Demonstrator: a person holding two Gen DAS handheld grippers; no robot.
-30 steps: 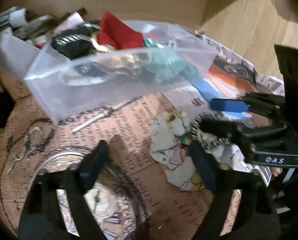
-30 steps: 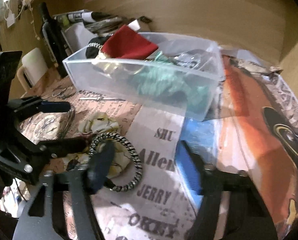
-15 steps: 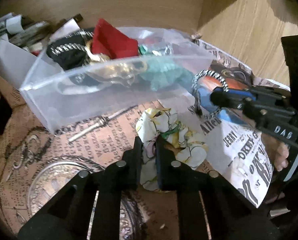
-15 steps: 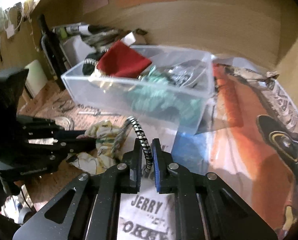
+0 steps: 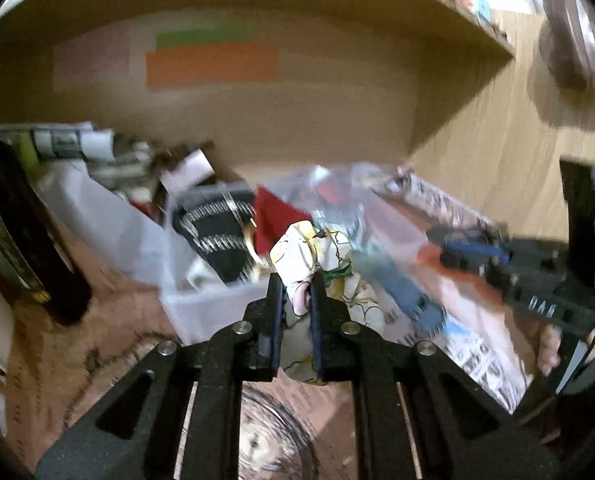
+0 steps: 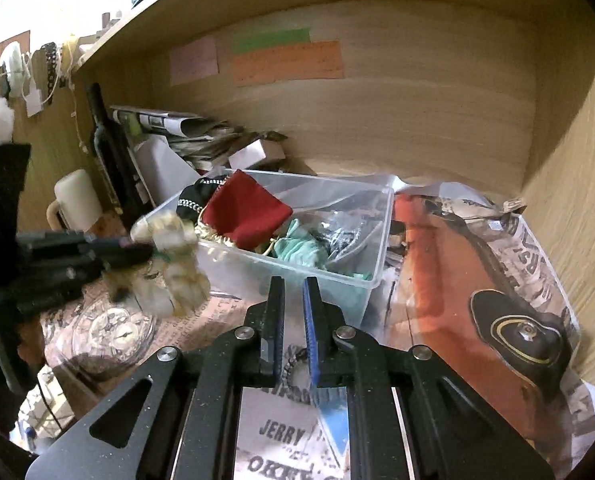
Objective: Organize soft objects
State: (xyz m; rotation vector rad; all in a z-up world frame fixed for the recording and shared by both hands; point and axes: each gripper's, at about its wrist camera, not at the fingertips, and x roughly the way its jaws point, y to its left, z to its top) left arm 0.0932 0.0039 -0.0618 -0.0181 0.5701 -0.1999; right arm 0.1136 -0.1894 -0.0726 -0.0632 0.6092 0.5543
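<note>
My left gripper (image 5: 297,284) is shut on a floral cloth scrunchie (image 5: 317,256) and holds it in the air in front of the clear plastic bin (image 5: 201,304). The right wrist view shows the scrunchie (image 6: 173,256) blurred at the bin's left corner. My right gripper (image 6: 294,284) is shut on a black-and-white braided hair band (image 6: 291,364), which hangs low between the fingers, near the bin's front wall (image 6: 297,276). The bin holds a red pouch (image 6: 249,212), a black beaded item (image 6: 195,196) and teal cloth (image 6: 297,246).
A dark bottle (image 6: 109,148) and a white mug (image 6: 75,200) stand left of the bin. Rolled papers (image 6: 177,128) lie behind it. Newspaper sheets (image 6: 477,280) cover the shelf floor. Wooden walls close in the back and right.
Both grippers, open a second ago, have shut and lifted: the left raised the floral scrunchie off the paper toward the bin, and the right raised the braided band.
</note>
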